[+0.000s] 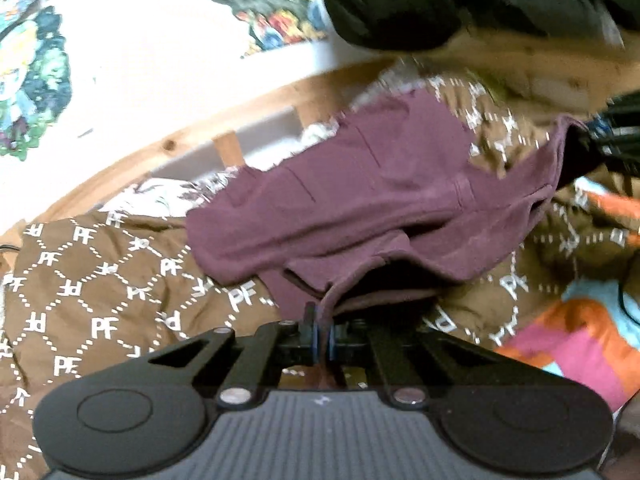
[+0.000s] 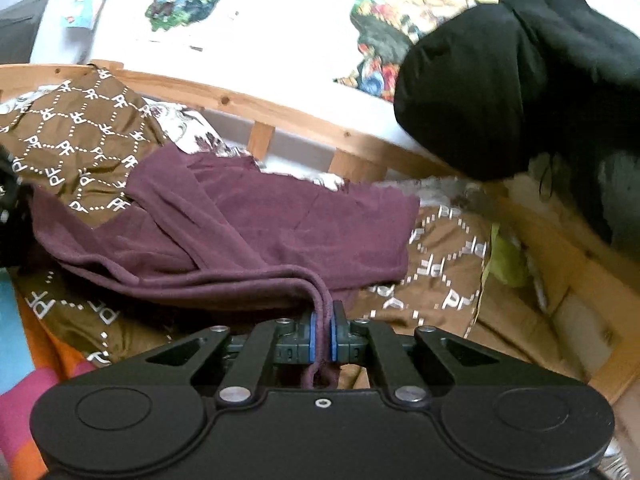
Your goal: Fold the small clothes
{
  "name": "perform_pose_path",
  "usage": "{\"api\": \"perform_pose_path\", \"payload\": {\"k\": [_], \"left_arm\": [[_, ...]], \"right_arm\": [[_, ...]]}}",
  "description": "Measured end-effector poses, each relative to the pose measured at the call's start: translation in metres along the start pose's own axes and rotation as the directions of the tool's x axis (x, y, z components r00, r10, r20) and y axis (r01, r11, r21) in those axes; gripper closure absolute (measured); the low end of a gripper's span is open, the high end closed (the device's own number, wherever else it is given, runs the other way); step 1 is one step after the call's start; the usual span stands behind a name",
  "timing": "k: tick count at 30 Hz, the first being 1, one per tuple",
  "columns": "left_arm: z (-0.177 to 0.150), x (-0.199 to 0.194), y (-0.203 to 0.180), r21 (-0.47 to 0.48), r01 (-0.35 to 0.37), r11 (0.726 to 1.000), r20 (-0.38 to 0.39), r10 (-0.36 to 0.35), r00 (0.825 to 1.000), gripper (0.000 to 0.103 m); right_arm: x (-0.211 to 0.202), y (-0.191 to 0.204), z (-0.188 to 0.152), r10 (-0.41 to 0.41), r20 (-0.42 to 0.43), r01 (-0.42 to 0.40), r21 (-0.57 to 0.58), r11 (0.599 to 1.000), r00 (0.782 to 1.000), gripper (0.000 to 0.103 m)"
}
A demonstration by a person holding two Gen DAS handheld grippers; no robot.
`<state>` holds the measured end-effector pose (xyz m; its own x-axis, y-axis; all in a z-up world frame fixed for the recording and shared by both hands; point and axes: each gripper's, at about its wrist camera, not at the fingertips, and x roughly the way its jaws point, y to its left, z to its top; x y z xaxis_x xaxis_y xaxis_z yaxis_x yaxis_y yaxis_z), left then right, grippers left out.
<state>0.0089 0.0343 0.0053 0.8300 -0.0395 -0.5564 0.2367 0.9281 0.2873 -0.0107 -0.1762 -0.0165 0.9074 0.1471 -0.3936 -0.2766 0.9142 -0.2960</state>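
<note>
Two grippers are clamped on one soft, plum-purple knit garment: the left gripper, low centre of its frame, pinches a hem edge, and the right gripper pinches a bunched fold. The garment sags in creased folds mid-frame over a brown quilted blanket with white dotted diamonds. Behind, a pine slatted rail curves across.

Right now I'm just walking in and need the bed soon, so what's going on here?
A person is folding a small purple garment on a bed covered by a brown blanket. The left gripper is shut on one edge of the garment and the right gripper is shut on another. The rest of the cloth lies rumpled on the blanket, not yet folded flat. A black bundle sits by the wooden bed frame.
</note>
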Motion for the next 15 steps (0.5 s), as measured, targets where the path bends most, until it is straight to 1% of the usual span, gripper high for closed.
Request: {"api": "perform_pose_path", "payload": {"k": [2, 5, 8, 12, 15], "left_arm": [[0.004, -0.012, 0.012, -0.012, -0.003, 1.000, 0.034, 0.003, 0.999, 0.099], [0.008, -0.036, 0.023, -0.021, 0.012, 1.000, 0.079, -0.011, 0.997, 0.099], [0.011, -0.061, 0.032, -0.016, 0.033, 0.999, 0.109, -0.031, 0.994, 0.099], [0.010, -0.095, 0.045, -0.028, 0.086, 0.996, 0.118, -0.082, 0.990, 0.099], [0.006, -0.116, 0.059, -0.031, 0.145, 0.989, 0.103, -0.142, 0.985, 0.099]], "right_arm": [[-0.010, 0.001, 0.006, -0.015, 0.011, 0.015, 0.006, 1.000, 1.000, 0.098], [-0.030, -0.003, 0.016, -0.027, 0.031, 0.025, 0.063, 0.998, 0.999, 0.098], [-0.053, -0.004, 0.025, -0.031, 0.058, 0.026, 0.086, 0.996, 0.998, 0.098], [-0.090, 0.000, 0.036, -0.027, 0.083, 0.020, 0.089, 0.996, 0.996, 0.098], [-0.122, 0.003, 0.039, 0.005, 0.078, -0.013, 0.106, 0.994, 0.997, 0.098]]}}
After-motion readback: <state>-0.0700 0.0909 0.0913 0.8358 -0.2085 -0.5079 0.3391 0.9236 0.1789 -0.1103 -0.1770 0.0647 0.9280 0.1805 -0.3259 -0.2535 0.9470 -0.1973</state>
